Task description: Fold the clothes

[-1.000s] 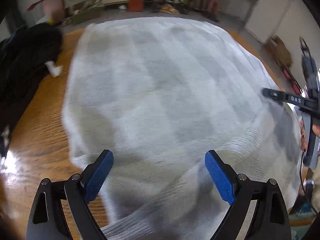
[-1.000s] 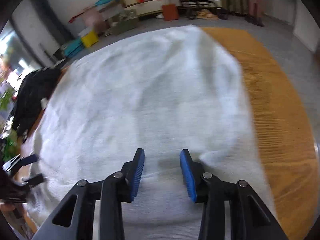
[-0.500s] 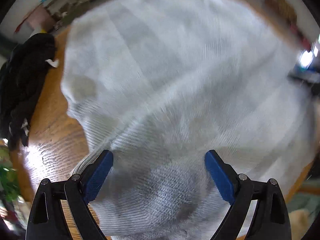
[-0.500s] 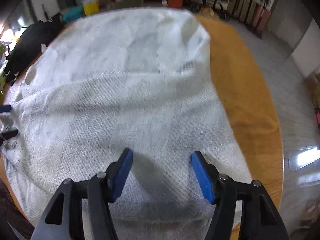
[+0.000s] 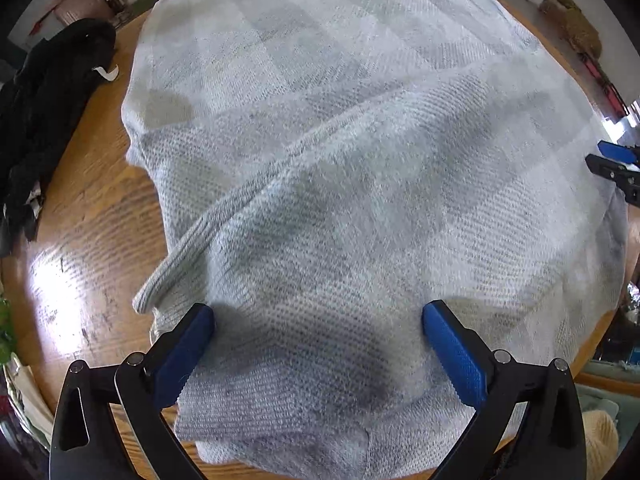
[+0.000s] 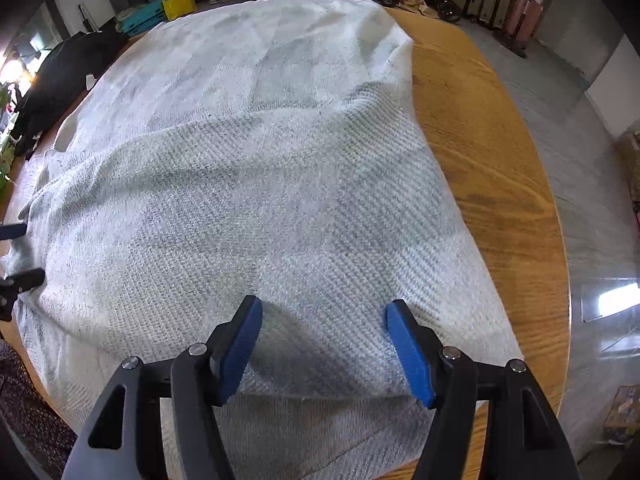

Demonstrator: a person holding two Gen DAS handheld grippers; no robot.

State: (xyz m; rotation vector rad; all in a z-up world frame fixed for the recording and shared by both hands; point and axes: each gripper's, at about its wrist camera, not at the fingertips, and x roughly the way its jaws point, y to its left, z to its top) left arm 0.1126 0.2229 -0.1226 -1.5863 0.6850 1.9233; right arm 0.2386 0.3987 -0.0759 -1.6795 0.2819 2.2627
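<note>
**Two open claws over a half-folded knit**

One pale grey-and-white sweater (image 5: 340, 184) covers most of the round wooden table (image 5: 92, 216), a layer already doubled over its near half so that a fold edge runs across the cloth. In the left wrist view a ribbed cuff (image 5: 172, 268) pokes out toward 8 o'clock, lying loose on the wood. The left gripper (image 5: 318, 332) points down at the near hem with its blue pads spread as wide as they go — nothing pinched. The right gripper (image 6: 322, 334) hangs over the folded layer toward 5 o'clock of the garment, jaws apart and empty, cloth beneath them but not squeezed.

A black garment (image 5: 44, 96) sits heaped at 10 o'clock, just off the sweater's edge.

Risks, as I judge them: a pinch here could take only the top layer and drag the fold askew — the knit looks soft and stretchy. That stray cuff may be trapped crooked in the next fold. Near hem reaches the table's edge, so a careless pull could slide it off.
</note>
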